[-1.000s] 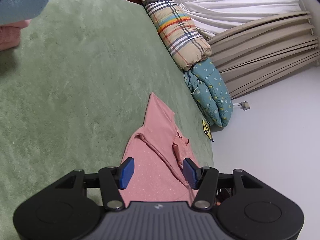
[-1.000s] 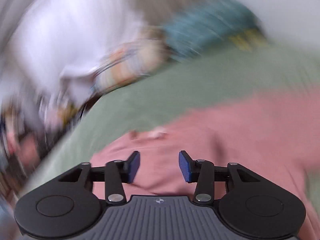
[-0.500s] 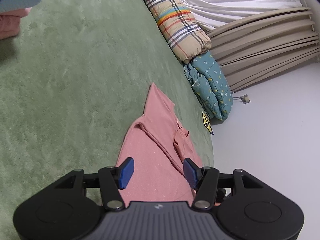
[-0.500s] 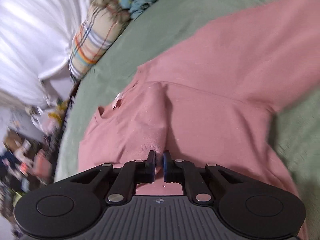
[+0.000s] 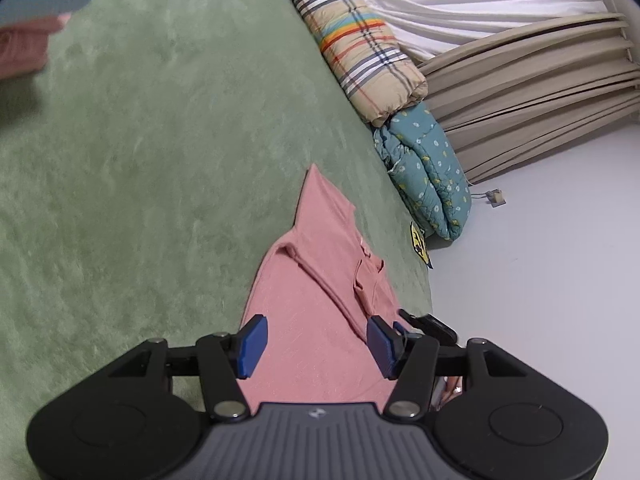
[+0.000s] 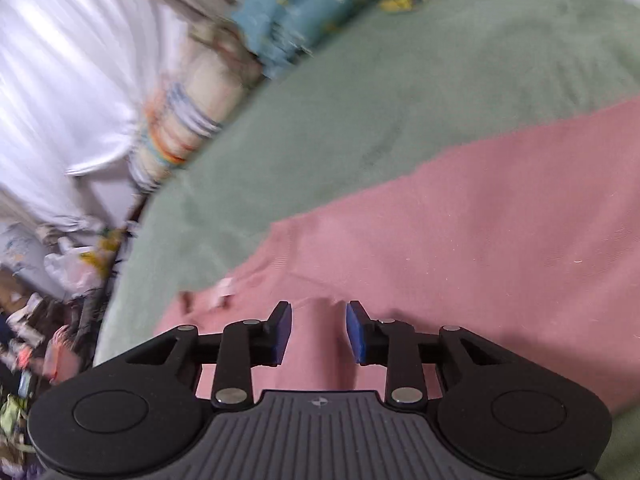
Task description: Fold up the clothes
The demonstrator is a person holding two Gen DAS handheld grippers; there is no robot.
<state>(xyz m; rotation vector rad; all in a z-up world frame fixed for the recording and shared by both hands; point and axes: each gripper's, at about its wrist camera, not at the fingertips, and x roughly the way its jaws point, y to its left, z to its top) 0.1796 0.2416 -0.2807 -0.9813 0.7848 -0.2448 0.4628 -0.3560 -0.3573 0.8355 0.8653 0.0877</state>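
The right gripper (image 6: 319,330) has just been opening its jaws; a raised fold of the pink shirt (image 6: 460,248) stands between them, unpinched. The left gripper (image 5: 315,344) hovers half open above the same shirt, which lies flat on the green blanket (image 5: 152,152), near the folded quilts (image 5: 424,168).

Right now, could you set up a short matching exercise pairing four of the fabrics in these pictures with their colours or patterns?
Things:
1. shirt
2. blanket under the shirt
3. rolled quilt by the floor
4. bundle beyond that quilt

Looks:
A. teal with small flowers
B. plain green
C. beige with coloured checks
D. pink

Pairs: 1-D, 2-B, 3-A, 4-C
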